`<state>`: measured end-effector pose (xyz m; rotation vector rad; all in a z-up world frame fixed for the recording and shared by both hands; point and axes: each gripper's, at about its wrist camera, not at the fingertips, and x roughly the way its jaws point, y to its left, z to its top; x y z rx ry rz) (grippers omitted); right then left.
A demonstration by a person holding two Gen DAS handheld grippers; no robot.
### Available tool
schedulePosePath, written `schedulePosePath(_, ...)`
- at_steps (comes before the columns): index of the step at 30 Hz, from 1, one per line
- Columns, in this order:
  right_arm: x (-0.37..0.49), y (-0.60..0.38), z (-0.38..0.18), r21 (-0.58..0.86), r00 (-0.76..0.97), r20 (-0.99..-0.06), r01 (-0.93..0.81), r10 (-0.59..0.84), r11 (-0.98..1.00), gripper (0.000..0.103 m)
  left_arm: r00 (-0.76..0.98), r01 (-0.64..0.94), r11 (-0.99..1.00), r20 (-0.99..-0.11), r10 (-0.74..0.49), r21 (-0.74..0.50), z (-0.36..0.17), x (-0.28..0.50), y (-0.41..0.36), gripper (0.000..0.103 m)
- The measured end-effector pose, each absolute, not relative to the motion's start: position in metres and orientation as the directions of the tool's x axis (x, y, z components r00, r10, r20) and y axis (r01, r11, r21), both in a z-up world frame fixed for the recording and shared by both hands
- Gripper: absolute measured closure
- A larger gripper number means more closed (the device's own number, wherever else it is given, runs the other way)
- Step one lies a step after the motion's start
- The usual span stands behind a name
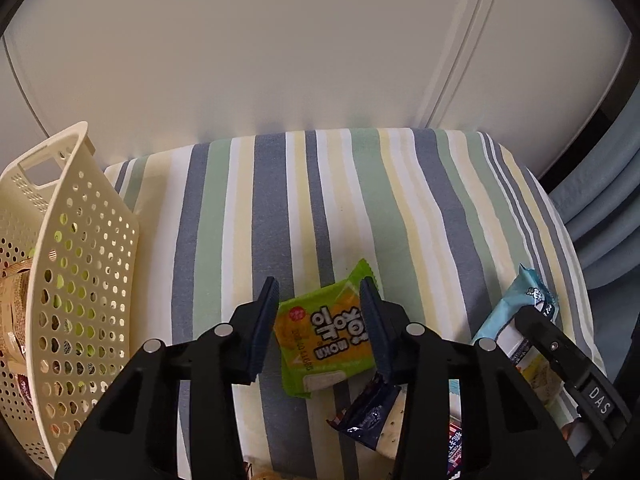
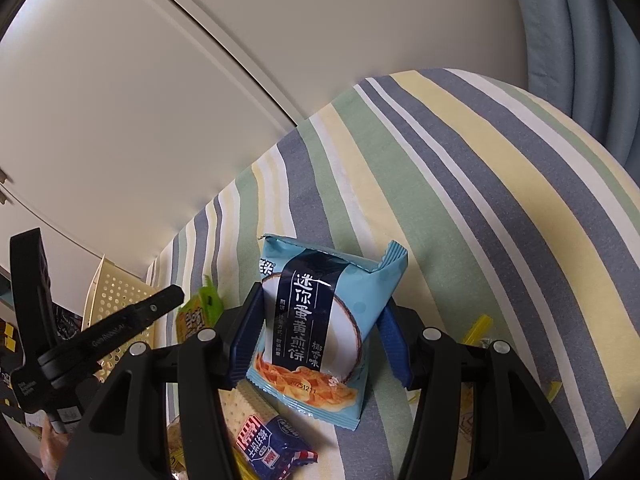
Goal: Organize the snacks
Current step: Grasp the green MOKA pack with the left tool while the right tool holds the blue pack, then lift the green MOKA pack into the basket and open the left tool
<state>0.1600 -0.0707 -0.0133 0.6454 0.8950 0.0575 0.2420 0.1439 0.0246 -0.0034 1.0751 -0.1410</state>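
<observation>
In the left wrist view, the left gripper (image 1: 320,328) is nearest, with its jaws spread wide on both sides of a green and orange snack packet (image 1: 324,344). The packet lies flat on the striped cloth (image 1: 360,200), and I cannot tell if the blue pads touch its edges. Just below it lies a dark blue snack packet (image 1: 370,416), partly over a pale cracker.

In the right wrist view, the right gripper (image 2: 320,328) is also spread, and a light blue snack packet (image 2: 316,328) with a dark blue band rests between its fingers. The left pad seems to be at the packet's edge; the right pad is a little apart from it. A small blue and red packet (image 2: 276,448) lies nearer to the camera, under the left finger.

Farther to the left stands a cream perforated basket (image 1: 76,280), which already holds some packets. Behind the cloth is a white wall (image 1: 280,60), and grey-blue curtain folds (image 2: 580,40) hang at the right.
</observation>
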Motion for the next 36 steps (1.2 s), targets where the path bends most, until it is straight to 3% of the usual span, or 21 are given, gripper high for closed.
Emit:
schedulePosePath(1,0.16,-0.071,-0.013,0.546,0.638,-0.706,0.215,0.307,0.81,0.048,0.447,0.11,0.989,-0.884,-0.14,-0.101,0.023,0.244,0.145,0.05)
schedulePosePath(3,0.16,-0.071,-0.013,0.547,0.639,-0.705,0.215,0.307,0.809,0.048,0.427,0.101,0.986,-0.889,-0.165,-0.134,0.02,0.243,0.145,0.009)
schedulePosePath(4,0.16,-0.071,-0.013,0.548,0.639,-0.705,0.216,0.308,0.808,0.048,0.433,0.096,0.987,-0.888,-0.155,-0.126,0.019,0.244,0.144,0.005)
schedulePosePath(15,0.161,-0.074,-0.014,0.559,0.637,-0.701,0.214,0.32,0.801,0.048,0.296,0.148,0.988,-0.952,-0.081,-0.038,-0.031,0.256,0.117,0.005)
schedulePosePath(16,0.161,-0.075,-0.014,0.56,0.637,-0.701,0.213,0.321,0.801,0.048,0.304,0.152,0.988,-0.949,-0.086,-0.041,-0.03,0.256,0.116,0.006)
schedulePosePath(18,0.16,-0.075,-0.014,0.561,0.638,-0.7,0.213,0.321,0.8,0.049,0.324,0.15,0.988,-0.942,-0.081,-0.033,-0.029,0.257,0.113,0.019)
schedulePosePath(20,0.16,-0.075,-0.014,0.561,0.638,-0.7,0.213,0.322,0.8,0.048,0.337,0.147,0.988,-0.937,-0.095,-0.047,-0.024,0.253,0.119,0.031)
schedulePosePath(23,0.16,-0.075,-0.014,0.56,0.639,-0.699,0.211,0.321,0.801,0.049,0.373,0.144,0.989,-0.924,-0.089,-0.037,-0.017,0.249,0.122,0.035)
schedulePosePath(36,0.158,-0.075,-0.01,0.572,0.661,-0.673,0.18,0.332,0.8,0.048,0.589,0.123,0.99,-0.798,-0.126,-0.066,0.071,0.198,0.168,0.036)
